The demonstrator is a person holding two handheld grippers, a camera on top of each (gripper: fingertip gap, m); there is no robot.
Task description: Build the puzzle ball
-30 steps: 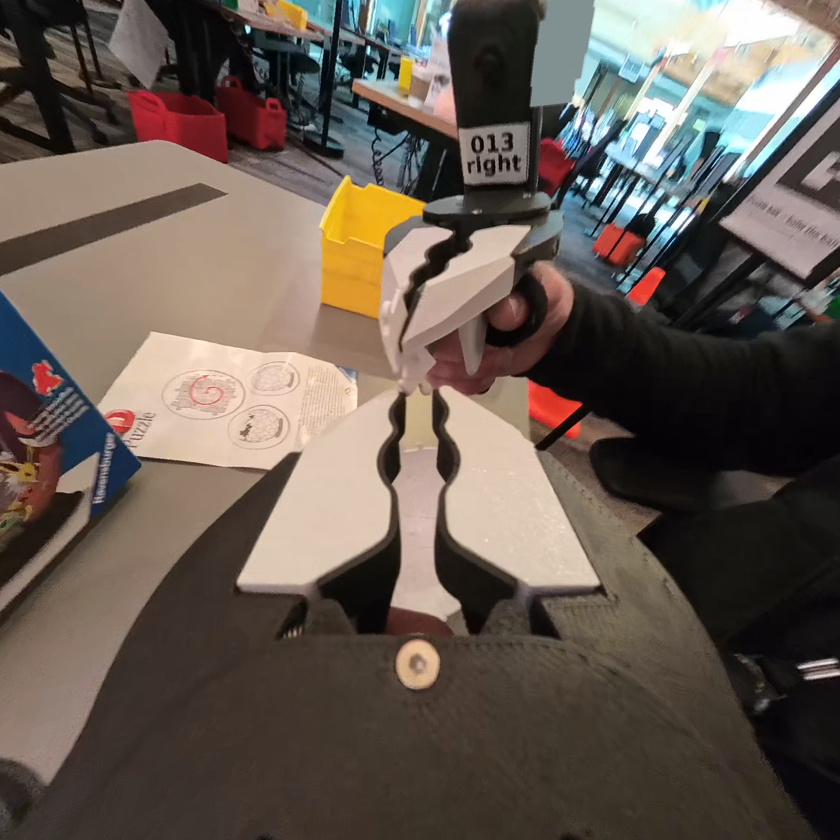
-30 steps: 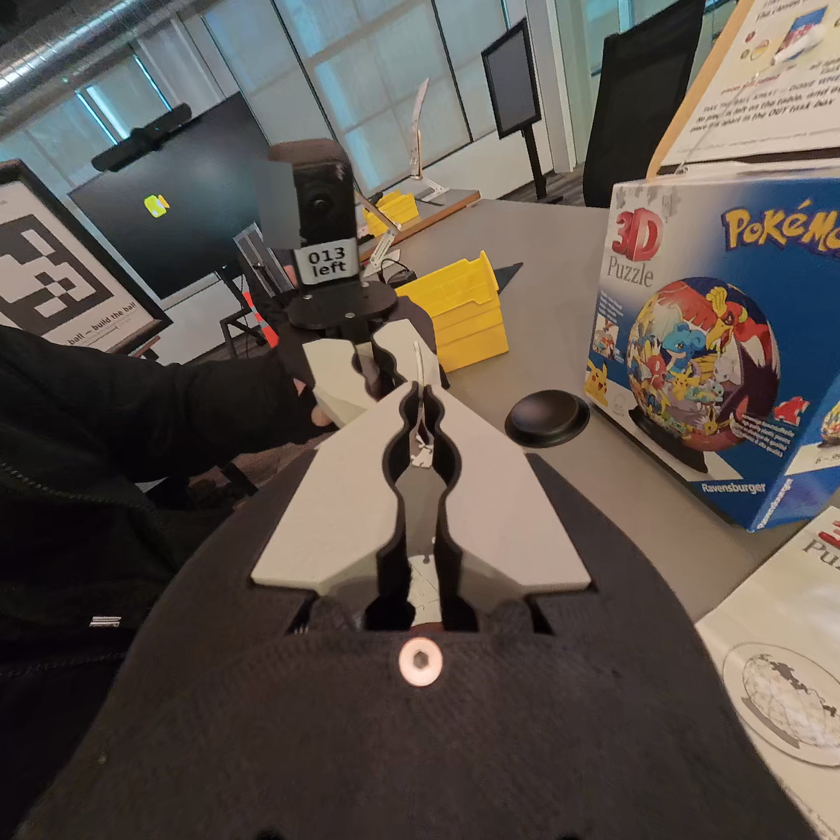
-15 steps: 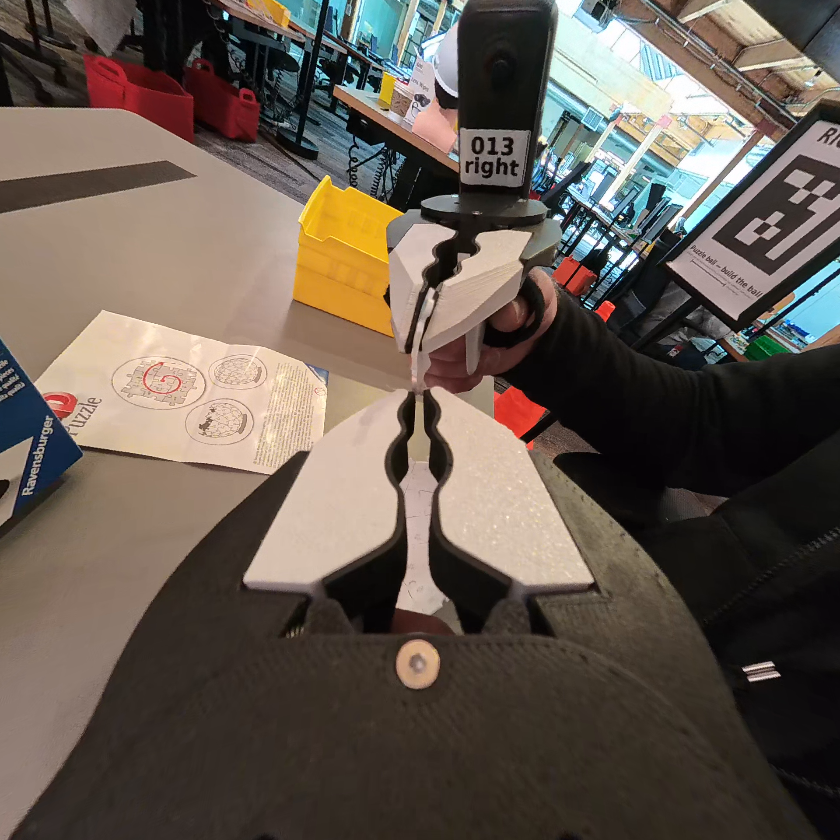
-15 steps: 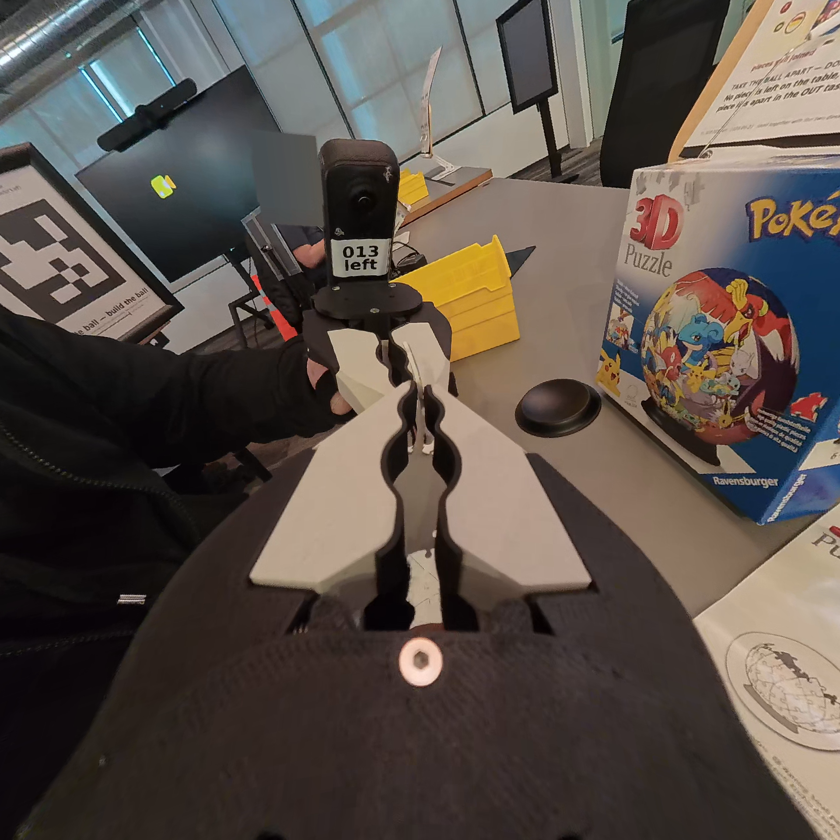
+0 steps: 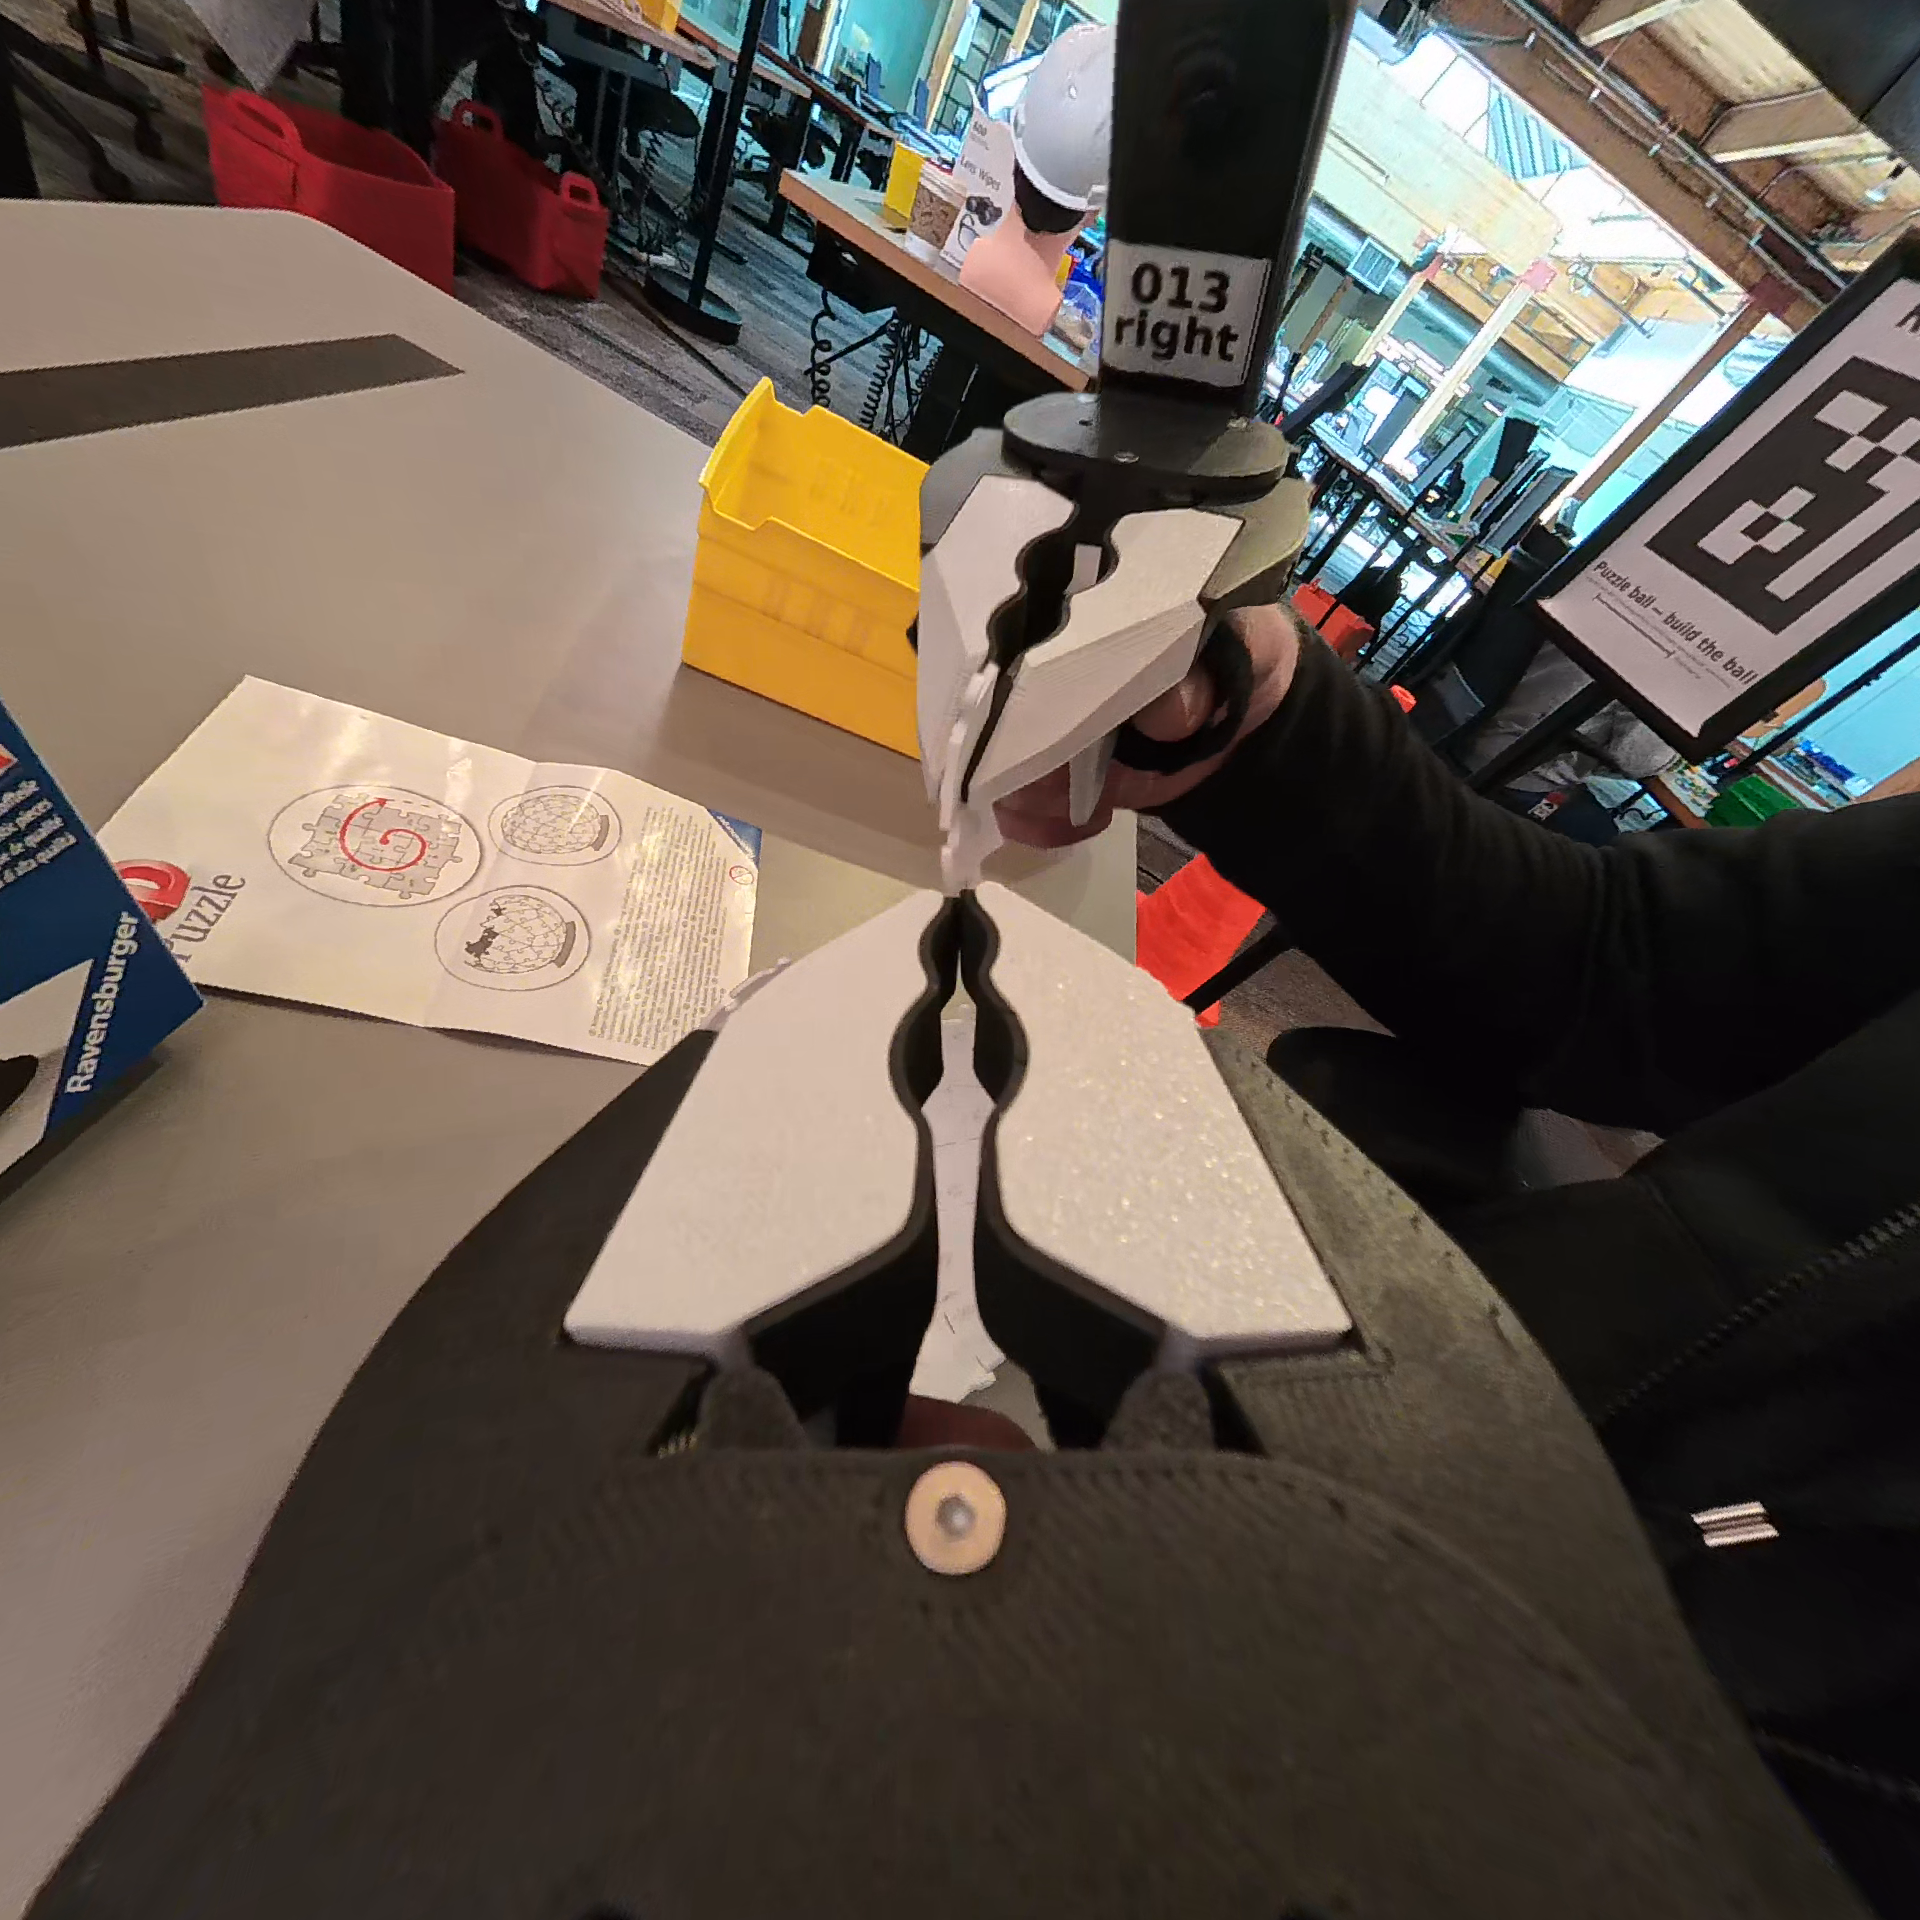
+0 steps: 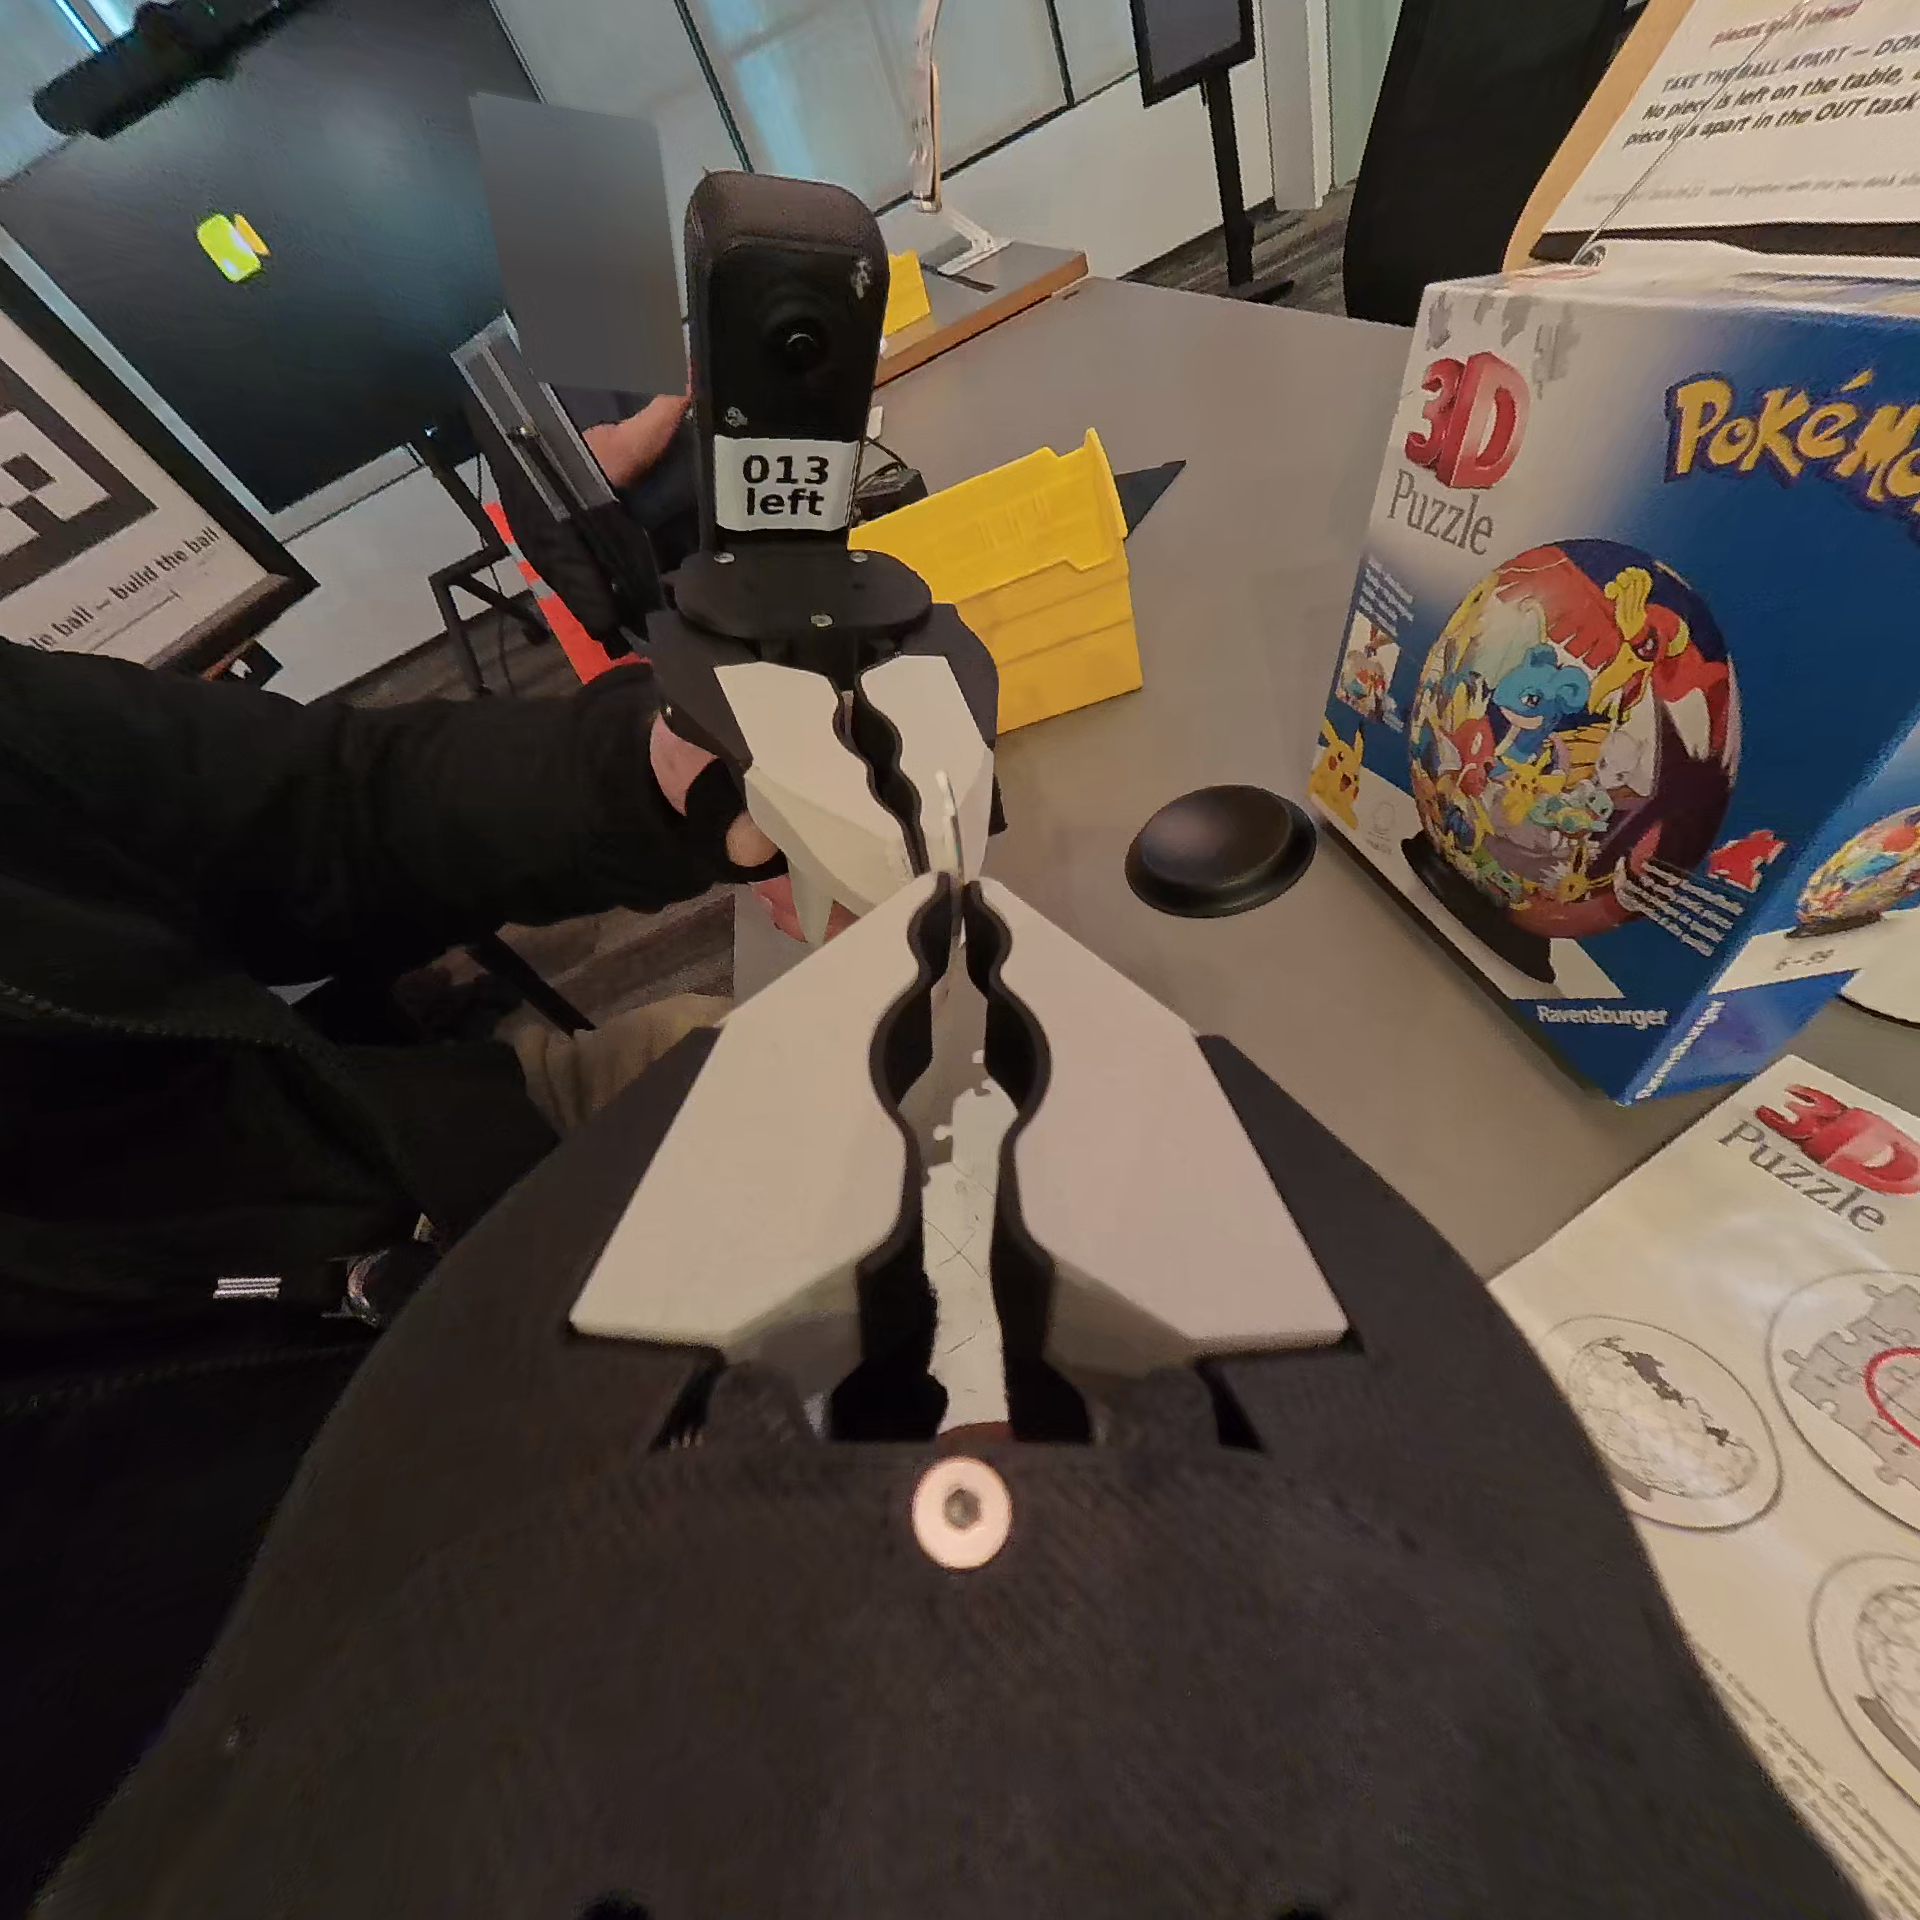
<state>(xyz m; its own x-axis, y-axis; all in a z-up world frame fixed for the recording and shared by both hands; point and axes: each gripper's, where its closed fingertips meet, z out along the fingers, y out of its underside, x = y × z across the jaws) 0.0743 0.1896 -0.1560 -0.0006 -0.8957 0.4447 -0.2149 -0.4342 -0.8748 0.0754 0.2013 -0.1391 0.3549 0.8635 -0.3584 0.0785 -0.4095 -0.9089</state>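
Facing each other tip to tip above the near edge of the grey table (image 5: 343, 540), the two tongs almost touch. Going left to right in the left wrist view: the corner of the blue puzzle box (image 5: 62, 966) stands at the far left, then the folded instruction sheet (image 5: 436, 862) lies flat on the table, and behind it sits a yellow bin (image 5: 800, 603). Next comes the left gripper (image 5: 958, 902), its jaws pressed nearly together on a thin white strip of puzzle pieces (image 5: 951, 1195) that runs edge-on down the narrow gap between them. Just past its tips hangs the right gripper (image 5: 961, 805), pointing down and back towards it, jaws closed on a second white puzzle strip (image 5: 961, 748) whose knobbed end sticks out below the tips and meets the left one's tips. A gloved hand (image 5: 1174, 717) in a black sleeve holds that tool.

In the right wrist view the black sleeve fills the left side; the left gripper (image 6: 940, 831) shows in the middle with its white piece (image 6: 948, 821) standing up between the tips, right against the right gripper (image 6: 954, 896), which clamps its own white strip (image 6: 961, 1247). Further right sit the yellow bin (image 6: 1029, 592), a round black stand (image 6: 1216, 847), the puzzle box (image 6: 1662, 665) and the sheet (image 6: 1745, 1351).
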